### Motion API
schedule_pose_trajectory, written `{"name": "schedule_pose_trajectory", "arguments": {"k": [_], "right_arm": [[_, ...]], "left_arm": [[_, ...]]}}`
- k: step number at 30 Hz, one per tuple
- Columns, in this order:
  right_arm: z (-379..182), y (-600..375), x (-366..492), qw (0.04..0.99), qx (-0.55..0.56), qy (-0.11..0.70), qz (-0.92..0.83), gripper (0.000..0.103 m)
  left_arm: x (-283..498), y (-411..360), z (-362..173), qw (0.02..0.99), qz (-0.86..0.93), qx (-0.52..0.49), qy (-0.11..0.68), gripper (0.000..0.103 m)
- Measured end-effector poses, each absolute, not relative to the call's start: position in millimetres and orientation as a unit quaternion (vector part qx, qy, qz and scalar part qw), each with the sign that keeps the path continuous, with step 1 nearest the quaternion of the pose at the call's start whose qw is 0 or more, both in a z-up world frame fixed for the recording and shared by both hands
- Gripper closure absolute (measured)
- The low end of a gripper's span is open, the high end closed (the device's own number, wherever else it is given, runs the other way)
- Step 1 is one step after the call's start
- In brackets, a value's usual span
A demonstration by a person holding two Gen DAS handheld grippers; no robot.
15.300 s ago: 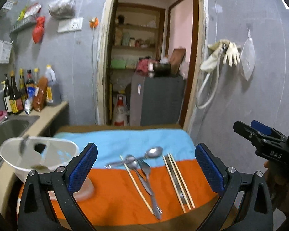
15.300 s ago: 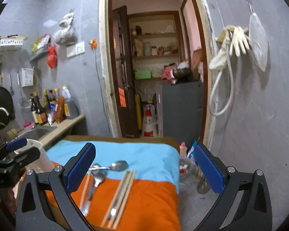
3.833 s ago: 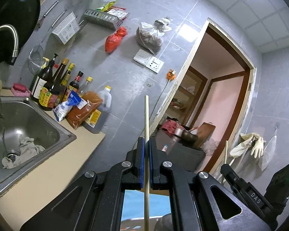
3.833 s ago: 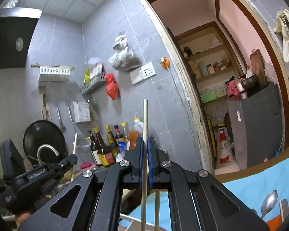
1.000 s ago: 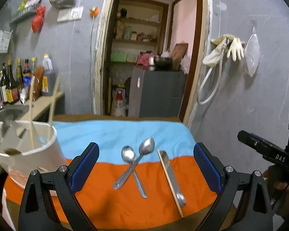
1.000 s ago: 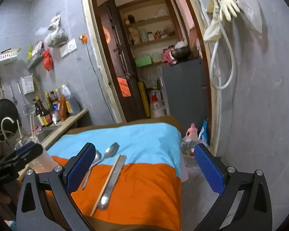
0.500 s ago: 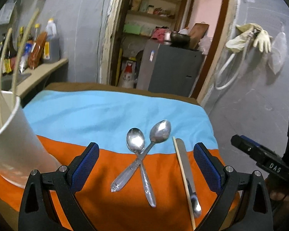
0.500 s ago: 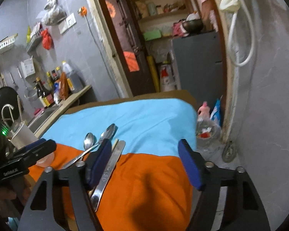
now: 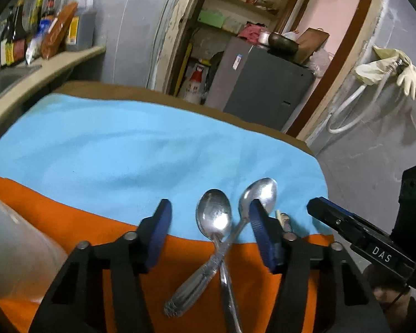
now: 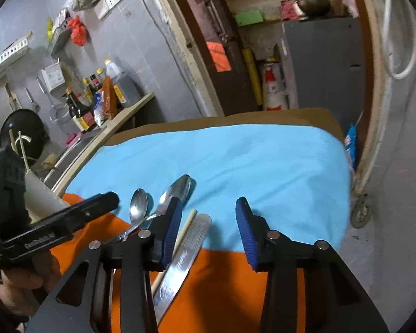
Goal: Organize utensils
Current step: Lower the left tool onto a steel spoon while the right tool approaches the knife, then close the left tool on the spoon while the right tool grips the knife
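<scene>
The left gripper (image 9: 209, 216) hangs low over the tabletop (image 9: 124, 149), which has a blue and orange cloth on it; its fingers (image 9: 159, 230) have just been closing but are not clenched yet, and they touch nothing; two spoons (image 9: 215, 213) lie crossed like an X in the gap between them, in the lower middle of the left view; the bowls of the spoons rest on the blue part and the handles on the orange part; the right finger hides a bit of the right spoon's bowl.

The right gripper (image 10: 206, 219) hangs over the same cloth in the lower middle of the right view; its fingers (image 10: 245, 230) have also just been closing and hold nothing; a flat metal knife (image 10: 180, 260) and one wooden chopstick (image 10: 177, 241) lie side by side just inside its left finger; the chopstick is very near that finger, but I cannot tell if they touch.

A white cup (image 10: 40, 194) stands at the left edge of the right view with thin sticks poking up out of it; a hand (image 10: 22, 283) holds the other gripper at the lower left; bottles (image 10: 83, 108) stand on the counter in the upper left.
</scene>
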State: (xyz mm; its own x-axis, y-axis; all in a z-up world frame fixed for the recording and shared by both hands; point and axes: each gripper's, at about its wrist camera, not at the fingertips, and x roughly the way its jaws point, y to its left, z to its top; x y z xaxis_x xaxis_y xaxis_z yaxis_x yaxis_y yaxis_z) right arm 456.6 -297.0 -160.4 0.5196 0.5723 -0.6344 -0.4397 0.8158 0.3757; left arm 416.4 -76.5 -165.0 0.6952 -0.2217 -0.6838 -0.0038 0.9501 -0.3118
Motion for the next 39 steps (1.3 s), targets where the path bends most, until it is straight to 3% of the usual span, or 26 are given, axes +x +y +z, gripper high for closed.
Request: {"name": "schedule_pose_trajectory", "arguments": {"k": [10,21,23,25,28,39], "right_arm": [[-179,-271,484,0.837,0.083,0.436,0.32,0.081],[-189,-268,503,0.807,0.133,0.46,0.346,0.084],[-189,-266,501,0.809,0.125,0.46,0.344,0.093],[-188,-264,497,0.812,0.123,0.455,0.345,0.096],[-181,-262,490,0.823,0.114,0.441,0.341,0.098],[-148,-267,444,0.875,0.073,0.373,0.299,0.099]], "left_arm": [[438,-62,-180,0.888,-0.083,-0.161,0.423,0.078],[450,-55,-178,0.877,-0.116,-0.177,0.432,0.079],[450,-56,-177,0.877,-0.118,-0.175,0.432,0.079],[451,-58,-177,0.876,-0.118,-0.175,0.434,0.095],[451,-58,-176,0.875,-0.12,-0.175,0.435,0.101],[415,-84,-153,0.91,-0.132,-0.101,0.38,0.103]]}}
